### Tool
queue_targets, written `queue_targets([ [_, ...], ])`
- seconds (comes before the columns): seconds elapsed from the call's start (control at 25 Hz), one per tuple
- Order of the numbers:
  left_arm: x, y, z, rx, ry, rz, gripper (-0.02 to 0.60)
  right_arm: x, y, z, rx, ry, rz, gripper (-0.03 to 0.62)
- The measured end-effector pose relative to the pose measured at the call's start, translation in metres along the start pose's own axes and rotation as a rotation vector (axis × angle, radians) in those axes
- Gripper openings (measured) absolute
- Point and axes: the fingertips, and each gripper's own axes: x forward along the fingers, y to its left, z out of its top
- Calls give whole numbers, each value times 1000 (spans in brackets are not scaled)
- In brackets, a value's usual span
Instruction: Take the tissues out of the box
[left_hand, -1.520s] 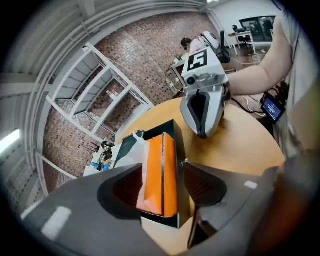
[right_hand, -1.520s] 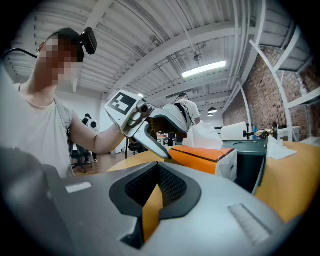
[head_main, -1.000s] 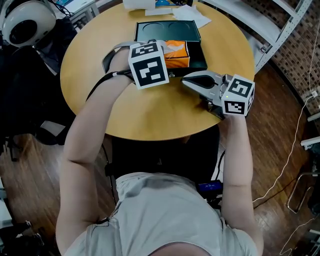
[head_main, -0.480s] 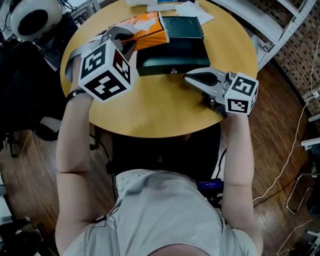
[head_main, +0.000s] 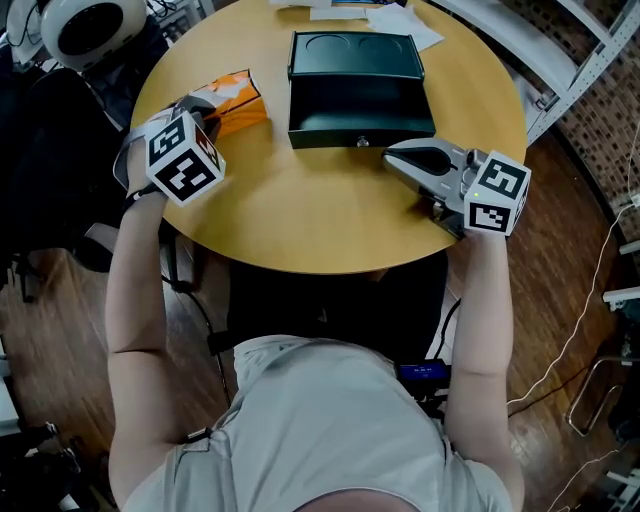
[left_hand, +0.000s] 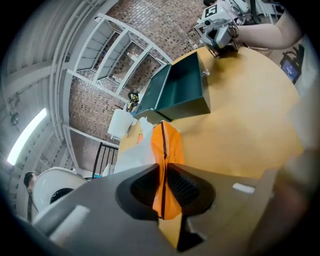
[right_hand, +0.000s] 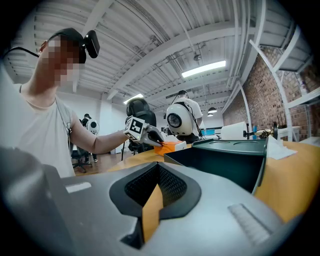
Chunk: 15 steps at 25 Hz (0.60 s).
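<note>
While the round, pale wooden worktop (head_main: 330, 215) stands on a dark plank floor, a brick wall and white metal shelving close the room on the right, and a glossy white dome-shaped shell (head_main: 92, 22) sits beyond the worktop's far-left edge. White paper sheets (head_main: 400, 22) lie at the far edge.

A second ago the orange plastic tissue pack (head_main: 238, 102) lay inside the dark green rectangular box (head_main: 360, 135) under the left hand-held gripper (left_hand: 163, 186). Now the pack is out, near the worktop's left edge and well apart from the box, whose interior is bare. The right hand-held gripper (head_main: 392, 156) has barely shifted and lies on the worktop just beside the box's near-right corner.

The left jaws are clamped on the pack's crinkled, shiny film, with its dark seam running between the ribbed black pads. The right jaws are pressed together with nothing between them. The box is smooth and hard, with its lid swung back toward the far edge and two round recesses moulded into it.
</note>
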Motion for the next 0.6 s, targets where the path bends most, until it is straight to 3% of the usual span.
queue_targets([
  [0.28, -1, -9, 1, 36, -1, -25, 94, -1, 0, -1, 0, 0, -4, 2],
  [0.44, -37, 3, 15, 36, -21, 65, 115, 0, 0, 0, 0, 2, 2, 2],
  [0.52, -58, 4, 39, 37, -85, 104, 114, -1, -1, 1, -1, 2, 0, 2],
  [0.6, -72, -5, 72, -14, -237, 79, 96, -1, -1, 0, -1, 1, -4, 2],
])
